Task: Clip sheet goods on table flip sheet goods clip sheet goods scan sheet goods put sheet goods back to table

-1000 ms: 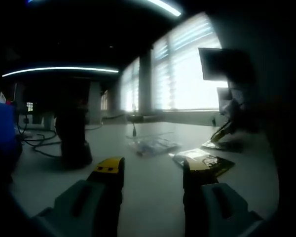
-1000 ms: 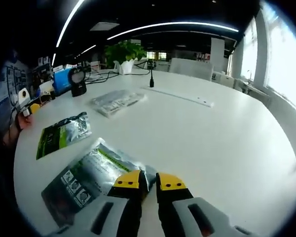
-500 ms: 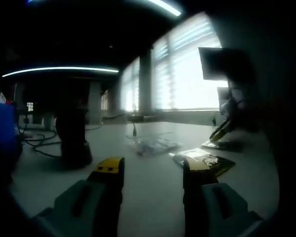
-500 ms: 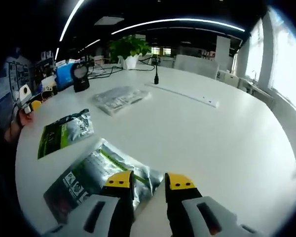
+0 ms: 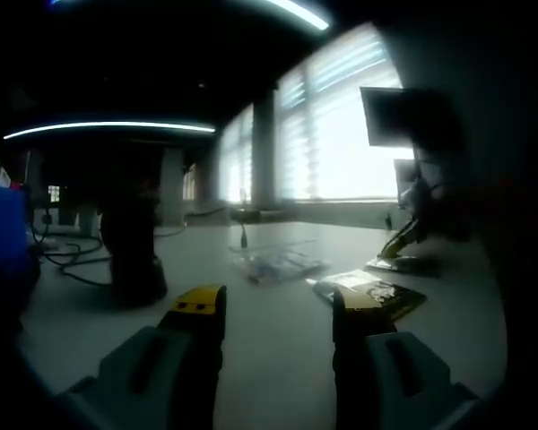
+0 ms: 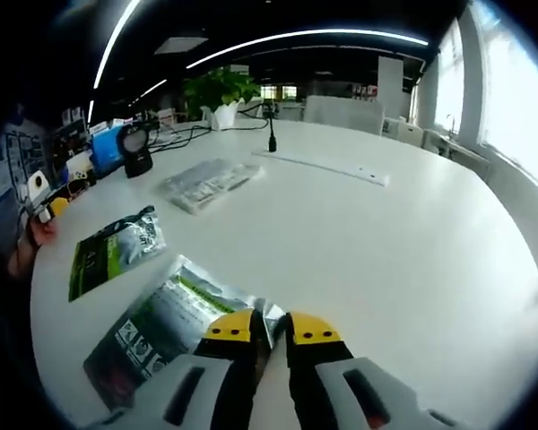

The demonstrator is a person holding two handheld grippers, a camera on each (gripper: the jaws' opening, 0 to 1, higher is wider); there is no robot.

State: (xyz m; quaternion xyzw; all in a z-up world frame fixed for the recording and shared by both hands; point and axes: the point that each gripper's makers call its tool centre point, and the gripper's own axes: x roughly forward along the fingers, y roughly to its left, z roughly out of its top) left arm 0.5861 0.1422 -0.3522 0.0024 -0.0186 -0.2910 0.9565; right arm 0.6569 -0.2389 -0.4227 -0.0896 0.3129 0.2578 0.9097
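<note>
Your right gripper (image 6: 269, 324) has its yellow-tipped jaws drawn together on the corner of the near sheet goods pouch (image 6: 166, 327), a silver and green packet that lies flat by the near edge of the white table (image 6: 412, 242). A second green pouch (image 6: 115, 252) lies just beyond it toward the left edge, and a clear packet (image 6: 204, 182) sits farther in, near the middle of the table. At the far left edge stands a black scanner (image 6: 136, 149) beside a blue box (image 6: 107, 148), with a potted plant (image 6: 217, 92) behind them (cables trail across the far edge there).

Your left gripper (image 5: 278, 309) hangs low over the table (image 5: 269, 340) with its jaws standing well apart and nothing between them. Ahead of it you can see the green pouch (image 5: 369, 294), the clear packet (image 5: 278, 263) and the dark scanner (image 5: 133, 251) to its left, all dim against the bright windows (image 5: 341, 134).
</note>
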